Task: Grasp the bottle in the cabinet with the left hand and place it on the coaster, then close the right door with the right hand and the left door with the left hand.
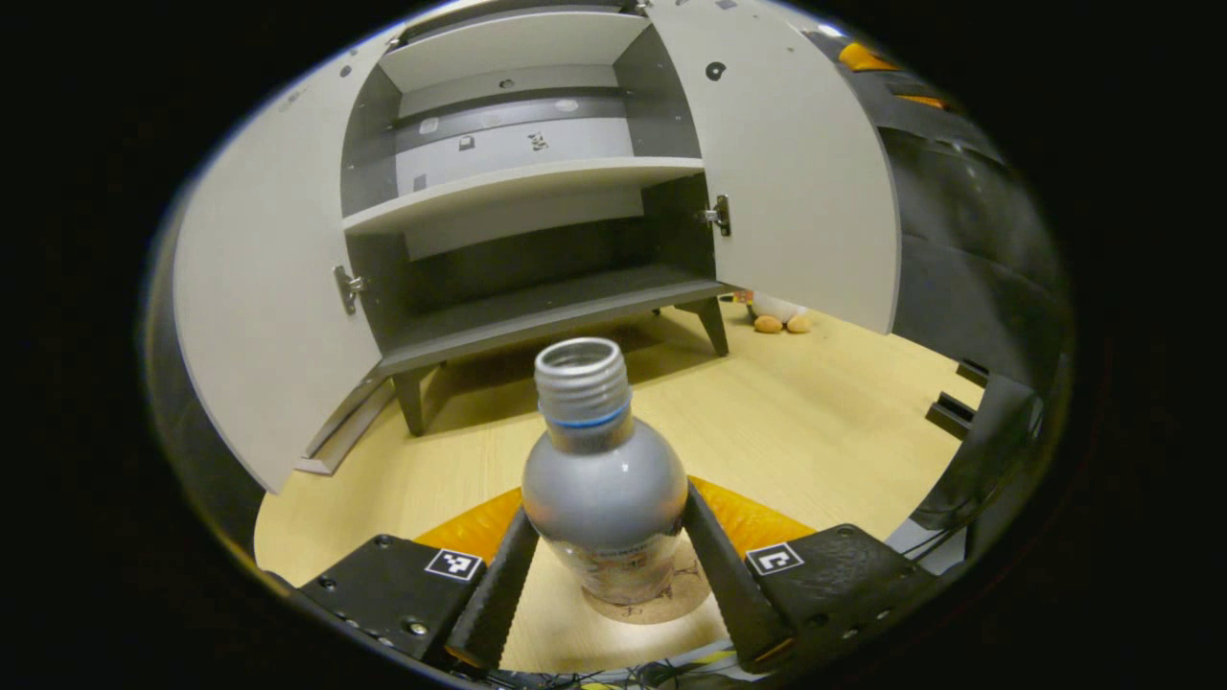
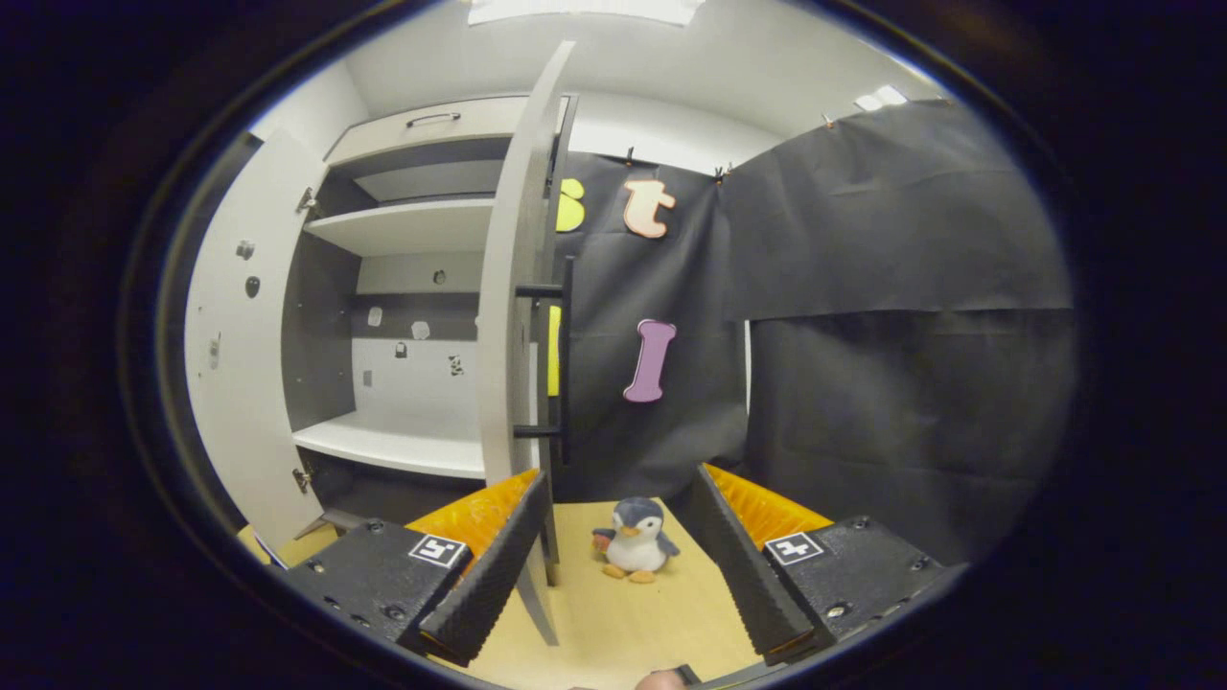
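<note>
A silver bottle [image 1: 582, 383] with a blue ring under its screw neck stands upright on a round cork coaster [image 1: 671, 599] on the wooden table. My left gripper [image 1: 606, 508] is shut on its body, one finger against each side. Beyond it the cabinet [image 1: 537, 316] stands with its shelves bare, the left door [image 1: 268, 287] and right door [image 1: 786, 172] both swung wide. In the right gripper view my right gripper [image 2: 621, 479] is open, and the right door [image 2: 518, 287] stands edge-on just by its left finger [image 2: 498, 565], its dark bar handle [image 2: 566, 355] facing right.
A small penguin toy [image 2: 633, 548] sits on the table [image 2: 613, 613] beyond my right gripper's fingers; it lies by the cabinet's right leg [image 1: 778, 311]. Black cloth wall [image 2: 901, 364] closes the right side. The left door [image 2: 235, 364] stands open far left.
</note>
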{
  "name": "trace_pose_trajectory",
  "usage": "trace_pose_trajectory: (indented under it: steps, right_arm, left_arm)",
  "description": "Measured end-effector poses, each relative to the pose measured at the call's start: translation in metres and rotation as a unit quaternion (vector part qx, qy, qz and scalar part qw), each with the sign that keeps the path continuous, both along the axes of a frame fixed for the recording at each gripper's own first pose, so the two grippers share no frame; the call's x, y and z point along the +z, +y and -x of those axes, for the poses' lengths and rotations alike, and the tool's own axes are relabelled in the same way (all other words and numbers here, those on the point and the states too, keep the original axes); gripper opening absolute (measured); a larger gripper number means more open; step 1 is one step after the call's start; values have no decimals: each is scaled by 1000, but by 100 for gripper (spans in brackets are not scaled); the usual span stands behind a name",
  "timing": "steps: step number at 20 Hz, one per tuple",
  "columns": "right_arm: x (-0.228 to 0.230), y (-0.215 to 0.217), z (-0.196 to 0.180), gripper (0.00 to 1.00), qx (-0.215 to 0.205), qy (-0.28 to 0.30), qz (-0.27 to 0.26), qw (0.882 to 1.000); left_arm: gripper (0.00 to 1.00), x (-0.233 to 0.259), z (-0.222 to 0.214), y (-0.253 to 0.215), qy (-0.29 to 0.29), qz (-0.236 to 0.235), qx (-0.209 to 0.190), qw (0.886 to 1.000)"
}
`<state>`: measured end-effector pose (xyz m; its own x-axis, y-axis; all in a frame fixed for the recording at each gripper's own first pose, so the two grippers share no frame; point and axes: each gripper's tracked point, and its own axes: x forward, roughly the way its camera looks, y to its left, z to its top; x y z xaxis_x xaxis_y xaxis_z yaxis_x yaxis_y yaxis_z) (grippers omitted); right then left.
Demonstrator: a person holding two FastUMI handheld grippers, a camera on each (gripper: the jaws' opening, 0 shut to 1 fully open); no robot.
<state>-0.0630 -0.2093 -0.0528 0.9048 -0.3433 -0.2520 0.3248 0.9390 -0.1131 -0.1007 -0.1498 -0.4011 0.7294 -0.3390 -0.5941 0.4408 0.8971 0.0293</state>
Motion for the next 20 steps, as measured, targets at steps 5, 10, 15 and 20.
trace_pose_trajectory:
  steps: [5, 10, 15, 20]
  right_arm:
    - [30, -30, -8, 97, -18, -43, 13, 999]
    - [42, -41, -23, 97, -22, -70, 1, 997]
    - [42, -43, -52, 98, -4, -60, 10, 998]
    - [45, -42, -73, 96, 13, -67, -7, 998]
  left_arm:
    - [91, 13, -2, 2, 6, 2, 14, 1000]
    - [94, 51, -13, 1, 0, 24, 24, 999]
    - [95, 85, -22, 4, -24, 31, 33, 999]
    - [95, 117, -32, 14, -47, 40, 58, 996]
